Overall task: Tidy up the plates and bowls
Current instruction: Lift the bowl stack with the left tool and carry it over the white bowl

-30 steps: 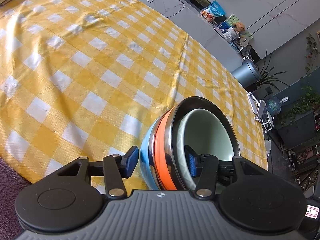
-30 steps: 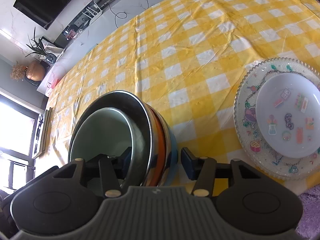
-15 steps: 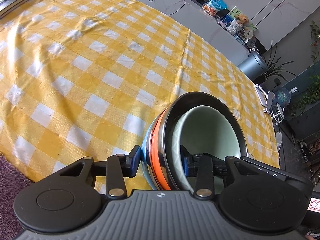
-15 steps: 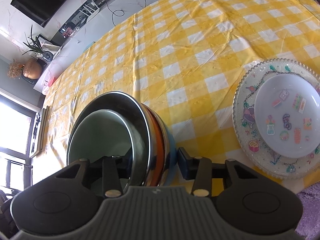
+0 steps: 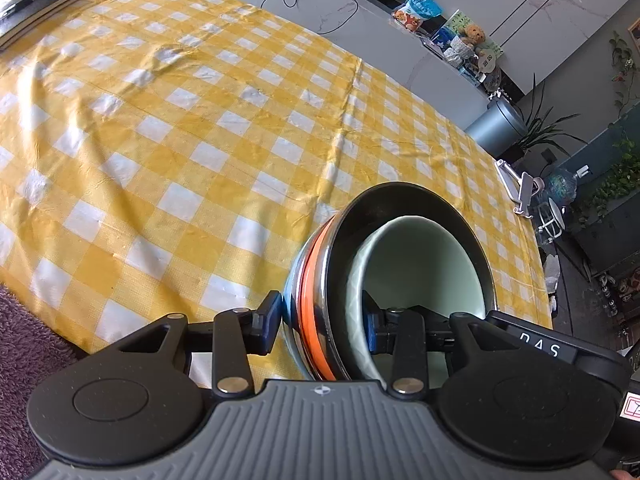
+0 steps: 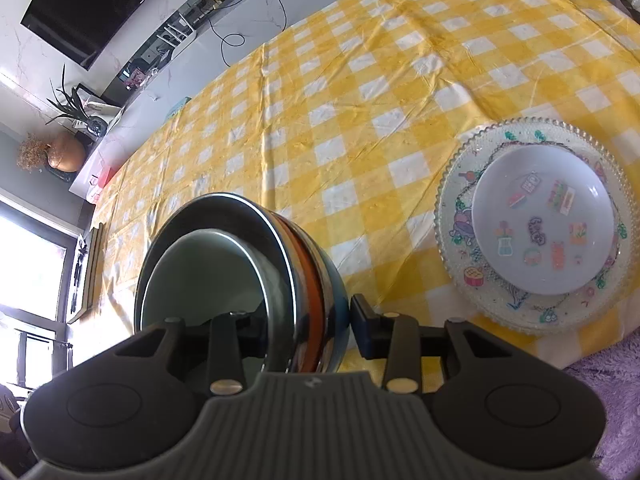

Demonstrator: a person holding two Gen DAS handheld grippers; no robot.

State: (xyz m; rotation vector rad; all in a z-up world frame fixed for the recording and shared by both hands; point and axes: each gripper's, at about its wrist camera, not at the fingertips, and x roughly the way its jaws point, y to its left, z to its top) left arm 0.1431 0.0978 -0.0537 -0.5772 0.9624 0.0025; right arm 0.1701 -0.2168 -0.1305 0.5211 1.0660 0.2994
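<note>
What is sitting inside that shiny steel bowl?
A pale green bowl is nested inside the shiny steel bowl. One finger of each gripper reaches in and hides part of it. Whether anything lies at the green bowl's bottom cannot be seen.

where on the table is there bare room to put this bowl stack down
Most of the checked tablecloth is bare: the wide stretch ahead of the bowl stack, out to the books at the far corner. There is also a bare strip between the stack and the stacked plates. The only crowded spot is the near edge where the plates lie.
</note>
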